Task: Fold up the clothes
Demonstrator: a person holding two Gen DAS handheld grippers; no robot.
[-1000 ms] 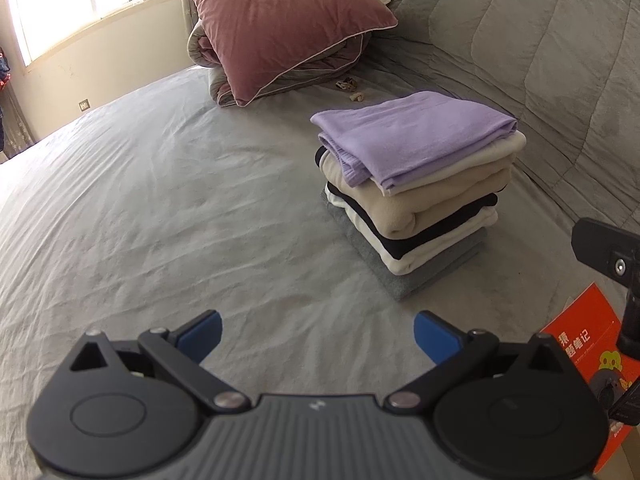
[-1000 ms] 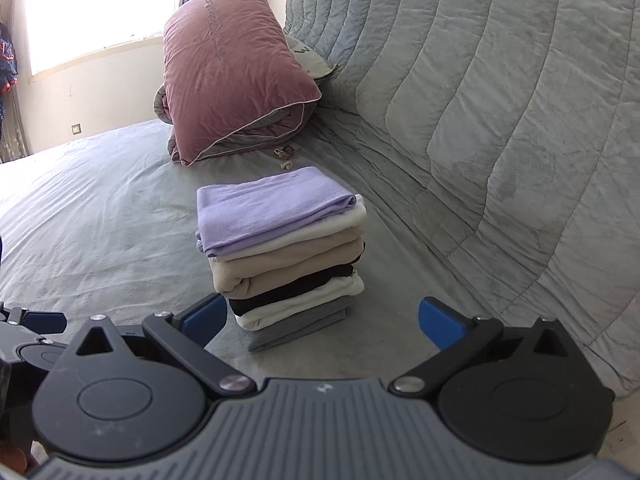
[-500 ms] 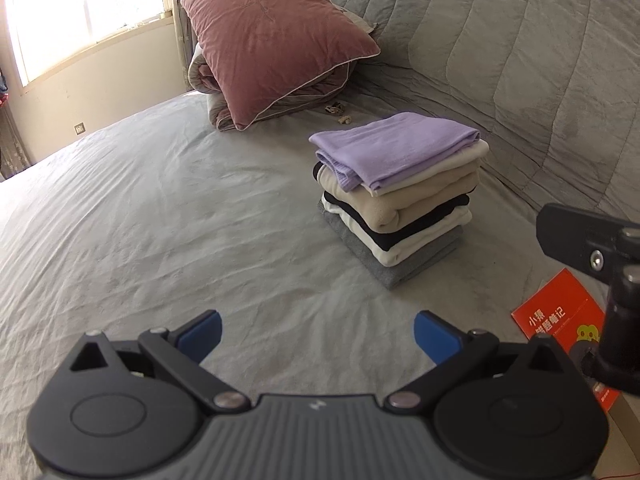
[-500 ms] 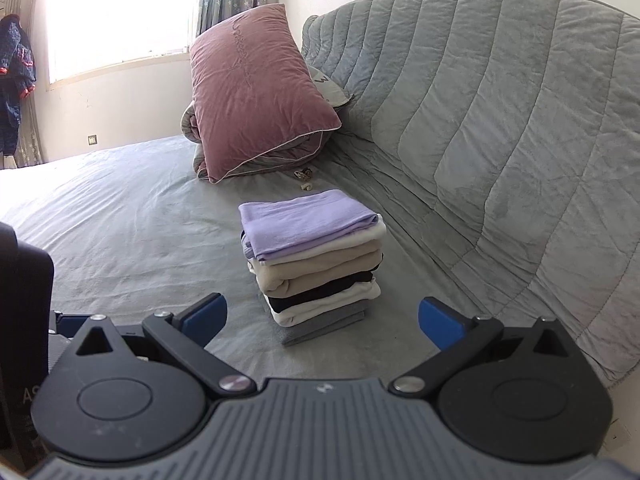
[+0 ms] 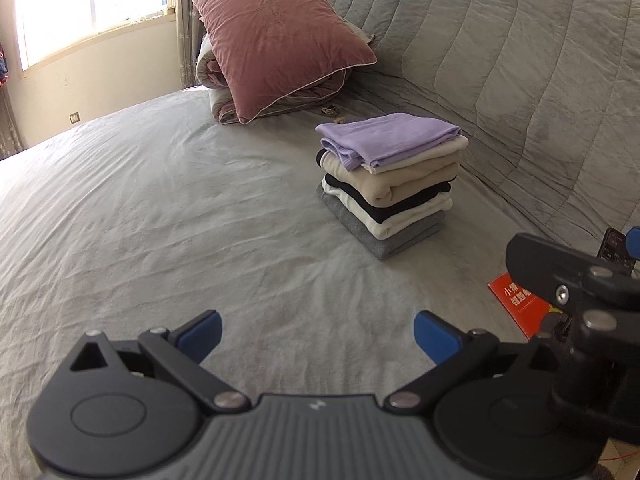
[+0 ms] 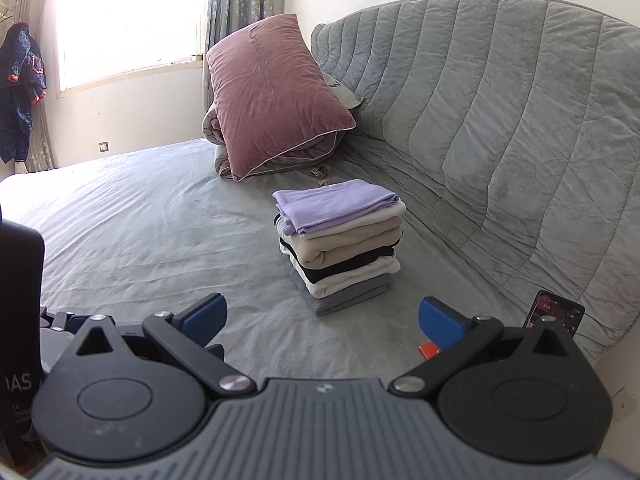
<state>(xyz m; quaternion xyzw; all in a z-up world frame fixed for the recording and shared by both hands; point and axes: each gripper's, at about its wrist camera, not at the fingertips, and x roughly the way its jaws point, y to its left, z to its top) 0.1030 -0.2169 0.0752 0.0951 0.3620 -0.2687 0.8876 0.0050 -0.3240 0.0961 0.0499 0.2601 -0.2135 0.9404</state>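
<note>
Judging by the neat stack of folded clothes topped by a lilac garment (image 5: 390, 136) on the grey bed sheet (image 5: 160, 220), folding looks finished, and with your left gripper (image 5: 318, 334) and right gripper (image 6: 322, 316) both spread wide and empty, you would next need another garment, though none is visible.

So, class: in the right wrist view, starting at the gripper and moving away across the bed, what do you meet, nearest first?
right gripper → stack of folded clothes → small trinket on the sheet → pink pillow → window
</note>
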